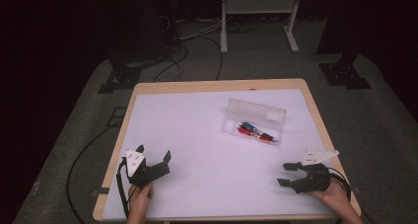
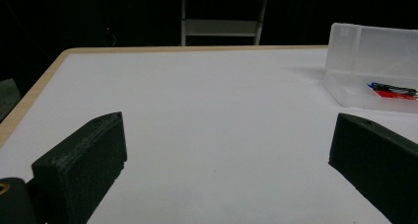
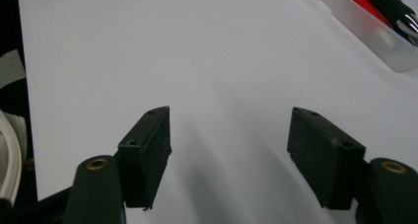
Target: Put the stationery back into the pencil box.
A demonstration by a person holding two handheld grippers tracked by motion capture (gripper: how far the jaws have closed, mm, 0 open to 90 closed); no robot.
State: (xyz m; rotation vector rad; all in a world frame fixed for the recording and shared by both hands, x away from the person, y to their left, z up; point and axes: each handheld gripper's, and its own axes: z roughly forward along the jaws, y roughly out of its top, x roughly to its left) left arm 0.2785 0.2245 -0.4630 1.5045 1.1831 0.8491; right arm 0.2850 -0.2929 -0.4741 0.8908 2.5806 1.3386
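two hands come in from the bottom edge of the high view, each holding a black two-jaw gripper low over a white table top with a pale wooden rim. left gripper sits near the front left corner, its jaws spread wide with nothing between them. right gripper sits near the front right corner, jaws likewise spread and empty. well ahead of both, right of centre, lies an open clear plastic box holding red, blue and black pens.

Table brightly lit, surroundings dark; soft shadows, slight blur.
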